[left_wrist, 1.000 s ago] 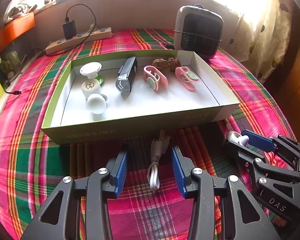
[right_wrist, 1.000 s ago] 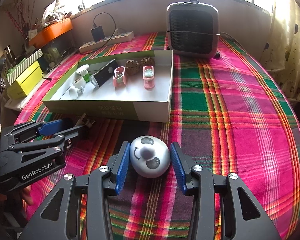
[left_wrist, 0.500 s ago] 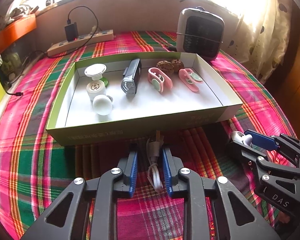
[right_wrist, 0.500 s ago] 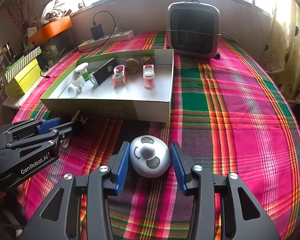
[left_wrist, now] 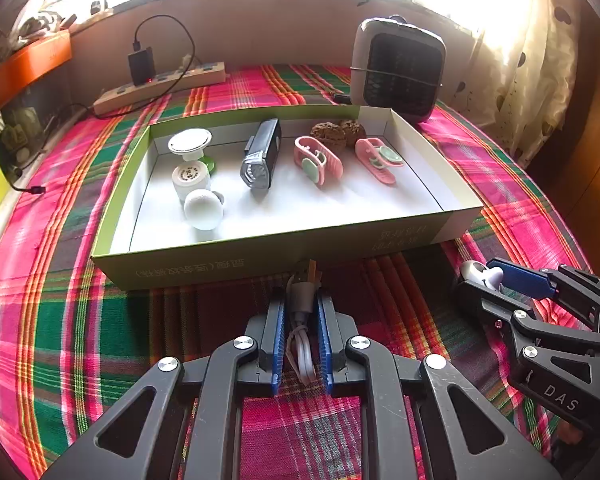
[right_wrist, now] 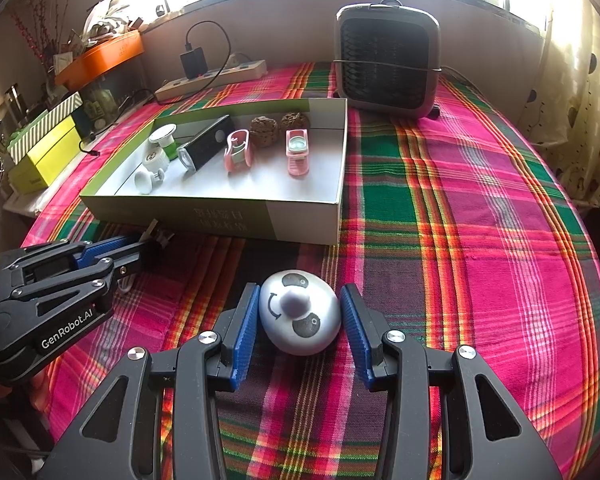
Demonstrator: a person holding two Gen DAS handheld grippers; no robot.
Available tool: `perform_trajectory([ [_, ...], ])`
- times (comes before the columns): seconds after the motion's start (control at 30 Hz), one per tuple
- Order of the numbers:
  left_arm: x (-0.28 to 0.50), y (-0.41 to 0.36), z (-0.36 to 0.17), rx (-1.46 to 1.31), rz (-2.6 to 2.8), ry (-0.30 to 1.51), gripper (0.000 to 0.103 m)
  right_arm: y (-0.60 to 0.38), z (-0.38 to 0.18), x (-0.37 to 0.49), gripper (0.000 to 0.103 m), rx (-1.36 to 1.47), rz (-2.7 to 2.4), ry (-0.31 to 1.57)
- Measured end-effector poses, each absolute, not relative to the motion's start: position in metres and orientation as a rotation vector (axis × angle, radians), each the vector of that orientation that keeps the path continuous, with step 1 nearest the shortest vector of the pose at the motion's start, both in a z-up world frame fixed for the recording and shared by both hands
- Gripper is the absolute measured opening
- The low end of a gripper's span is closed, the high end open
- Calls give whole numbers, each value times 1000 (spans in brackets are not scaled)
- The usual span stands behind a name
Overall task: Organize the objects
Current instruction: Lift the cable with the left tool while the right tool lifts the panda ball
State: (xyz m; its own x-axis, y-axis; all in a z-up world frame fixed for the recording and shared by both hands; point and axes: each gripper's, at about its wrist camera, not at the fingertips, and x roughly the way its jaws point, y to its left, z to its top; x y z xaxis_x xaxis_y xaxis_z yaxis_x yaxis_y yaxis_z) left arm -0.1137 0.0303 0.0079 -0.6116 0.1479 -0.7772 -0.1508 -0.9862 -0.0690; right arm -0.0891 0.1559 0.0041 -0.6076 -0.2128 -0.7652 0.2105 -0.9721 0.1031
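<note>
Cable [left_wrist: 300, 344], a bundled white charging lead, lay on the plaid cloth at six o'clock, just before the box [left_wrist: 260, 256], and the left gripper [left_wrist: 300, 340] had just been closing, its blue pads now pressed on the bundle; a straight lift clearing the near wall looked wisest. Beside it at four o'clock, the right gripper [right_wrist: 298, 328] bracketed a panda-faced white dome [right_wrist: 298, 312], jaws apart with slight gaps, whether touching I could not tell. The lead's loops were partly hidden.
</note>
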Motion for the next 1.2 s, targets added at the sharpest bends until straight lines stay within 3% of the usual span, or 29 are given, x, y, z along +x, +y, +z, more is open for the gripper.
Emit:
perform_trajectory([
  [1.2,-105,24,17,-1274,2676,-43,12,153,9,-83,42,1221,-2623,-5],
])
